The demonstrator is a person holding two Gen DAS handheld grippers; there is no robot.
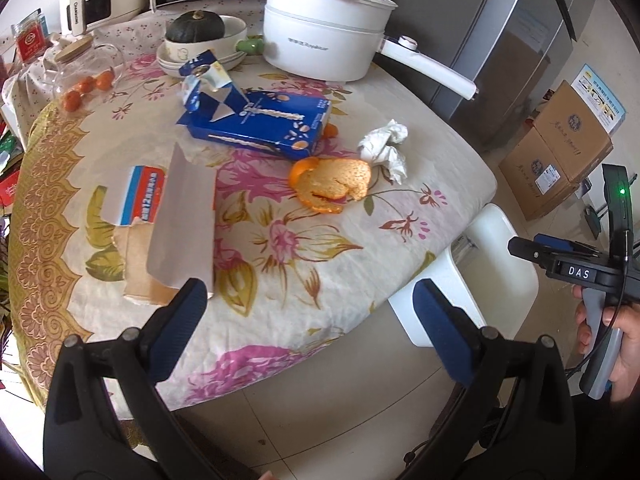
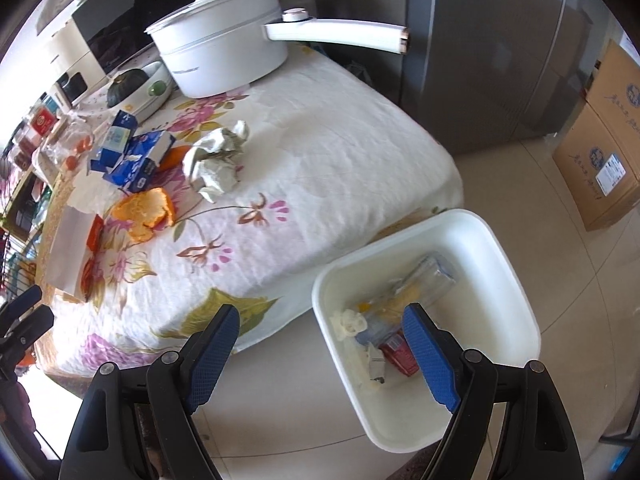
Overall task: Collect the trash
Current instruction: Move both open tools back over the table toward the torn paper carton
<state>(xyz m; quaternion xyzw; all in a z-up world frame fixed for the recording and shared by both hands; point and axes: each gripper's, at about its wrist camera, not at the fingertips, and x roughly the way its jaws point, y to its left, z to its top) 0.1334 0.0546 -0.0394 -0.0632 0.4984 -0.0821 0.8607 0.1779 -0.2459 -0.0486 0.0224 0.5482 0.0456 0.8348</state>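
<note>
1. Trash lies scattered across a table draped in a flowered cloth: a crumpled white tissue, curls of orange peel, an opened blue carton and a torn orange-and-white box with its flap standing up.
2. The tissue sits just beside the peel, toward the table's right edge in the left wrist view; the blue carton lies behind them, and the torn box rests nearer the camera on the left.
3. A white bin stands on the tiled floor at the table's corner, already holding wrappers, a clear plastic piece and a small red packet.
4. The left gripper hangs over the near edge of the table, angled steeply down, its blue-padded jaws spread wide with nothing between them.
5. The right gripper points down over the gap between table and bin, jaws likewise wide and empty; the person's hand wraps its grey handle.
6. Behind the litter stand a white electric pot with a long handle, stacked bowls carrying a dark green squash, and a glass jar lying on its side with small oranges.
</note>
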